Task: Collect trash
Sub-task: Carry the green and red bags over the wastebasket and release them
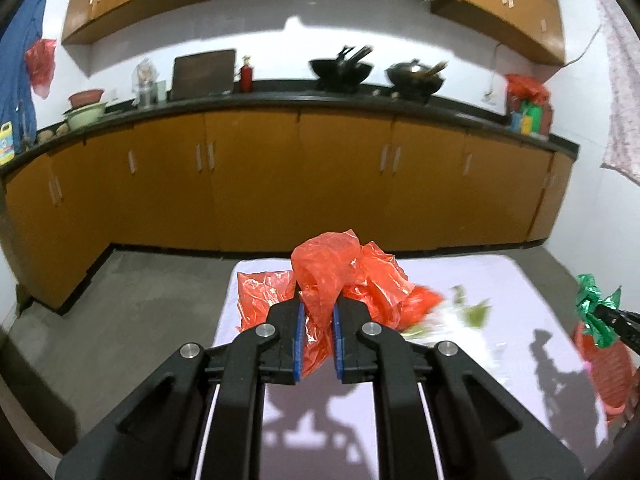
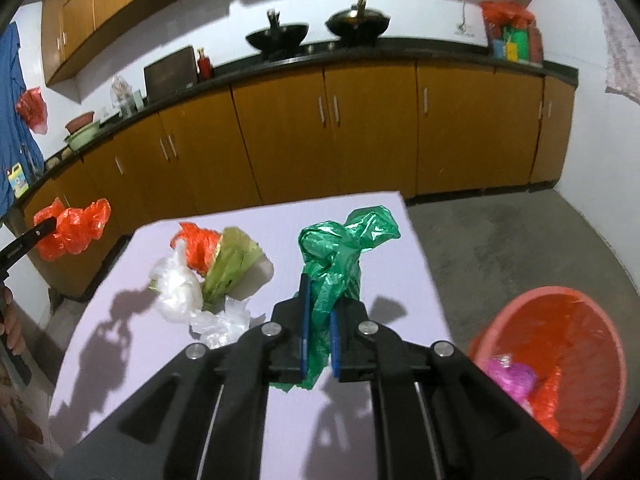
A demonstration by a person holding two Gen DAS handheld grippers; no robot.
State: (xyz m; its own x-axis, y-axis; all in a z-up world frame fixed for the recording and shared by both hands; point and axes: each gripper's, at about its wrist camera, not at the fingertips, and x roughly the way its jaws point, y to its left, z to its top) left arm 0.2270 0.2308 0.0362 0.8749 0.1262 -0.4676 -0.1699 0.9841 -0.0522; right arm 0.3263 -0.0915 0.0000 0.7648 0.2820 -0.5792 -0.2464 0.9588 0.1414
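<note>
jaws of the left gripper (image 1: pixel 316 312) pinch a red plastic bag (image 1: pixel 332 264) and those of the right gripper (image 2: pixel 318 312) a green plastic bag (image 2: pixel 344 248), both lifted clear of the counter (image 2: pixel 120 352), likely bound for the red bin (image 2: pixel 560 360) beside it.

A pale lilac table (image 2: pixel 360 240) carries a heap on its far left: a red bag (image 2: pixel 196 246), green leaves (image 2: pixel 232 264) and clear plastic bags (image 2: pixel 180 288). A red bin (image 2: pixel 600 320) stands on the floor (image 2: pixel 500 232), right.

Kitchen's got orange-brown cabinets (image 1: pixel 256 176) under a black countertop (image 1: pixel 280 101), white walls (image 1: pixel 224 28), grey concrete floor (image 2: pixel 500 240), two woks (image 1: pixel 340 68) out.
</note>
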